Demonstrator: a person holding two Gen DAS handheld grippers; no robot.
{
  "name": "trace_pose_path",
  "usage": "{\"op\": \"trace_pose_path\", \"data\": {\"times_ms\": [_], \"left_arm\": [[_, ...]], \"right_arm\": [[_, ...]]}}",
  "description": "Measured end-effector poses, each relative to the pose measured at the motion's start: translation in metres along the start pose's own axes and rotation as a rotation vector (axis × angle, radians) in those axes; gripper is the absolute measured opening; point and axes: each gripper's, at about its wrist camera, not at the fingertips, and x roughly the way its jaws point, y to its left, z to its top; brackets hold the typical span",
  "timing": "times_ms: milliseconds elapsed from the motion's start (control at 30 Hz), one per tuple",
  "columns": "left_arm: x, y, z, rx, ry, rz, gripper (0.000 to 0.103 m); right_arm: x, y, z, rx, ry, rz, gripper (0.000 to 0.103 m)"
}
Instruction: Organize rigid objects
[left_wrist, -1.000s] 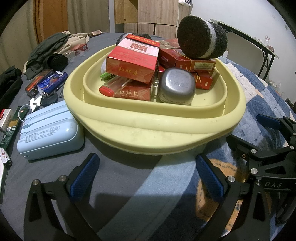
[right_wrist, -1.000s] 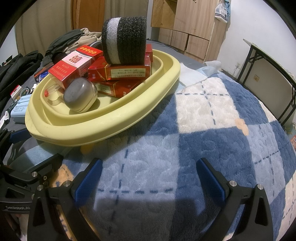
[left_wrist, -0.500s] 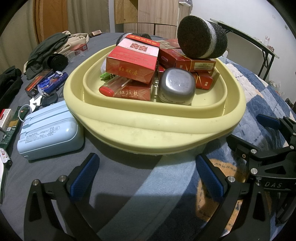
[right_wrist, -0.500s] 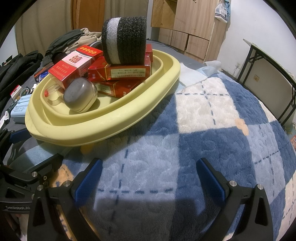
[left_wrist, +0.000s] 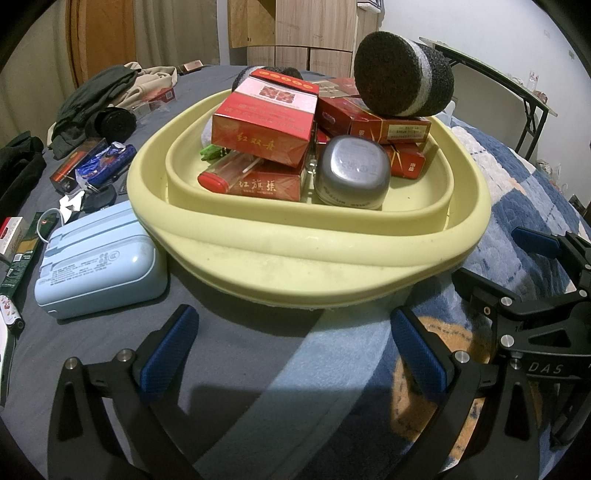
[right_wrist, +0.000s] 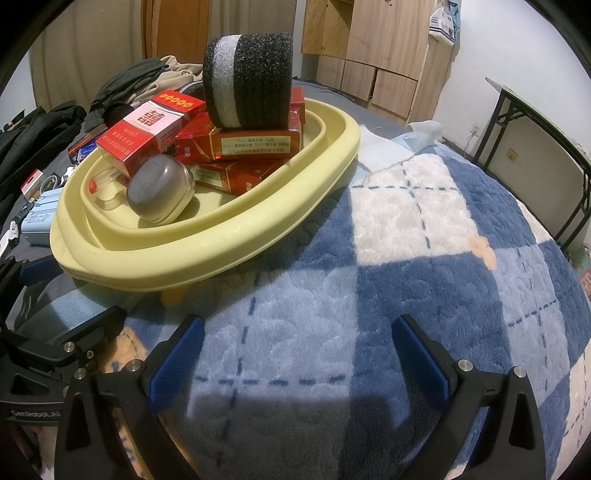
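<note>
A pale yellow basin (left_wrist: 306, 258) (right_wrist: 207, 254) sits on the bed. It holds several red cartons (left_wrist: 266, 125) (right_wrist: 236, 144), a silver tin (left_wrist: 352, 173) (right_wrist: 160, 190) and a black-and-white foam roll (left_wrist: 404, 75) (right_wrist: 247, 79) on top. My left gripper (left_wrist: 291, 350) is open and empty, just in front of the basin. My right gripper (right_wrist: 295, 358) is open and empty over the blue plaid blanket (right_wrist: 424, 236), right of the basin.
A light blue case (left_wrist: 98, 266) lies left of the basin. Small packets and boxes (left_wrist: 92, 166) and dark clothes (left_wrist: 96, 99) lie further left. A folding table (right_wrist: 535, 125) stands at the right. Wooden cabinets (right_wrist: 373, 44) stand behind.
</note>
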Motion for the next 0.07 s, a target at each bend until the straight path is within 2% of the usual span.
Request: {"op": "trace_pose_path", "data": {"times_ms": [67], "left_arm": [[0.0003,-0.0002,0.0,0.001,0.0,0.0,0.103]], "right_arm": [[0.0,-0.0001,-0.0001,0.0,0.0,0.0,0.103]]}}
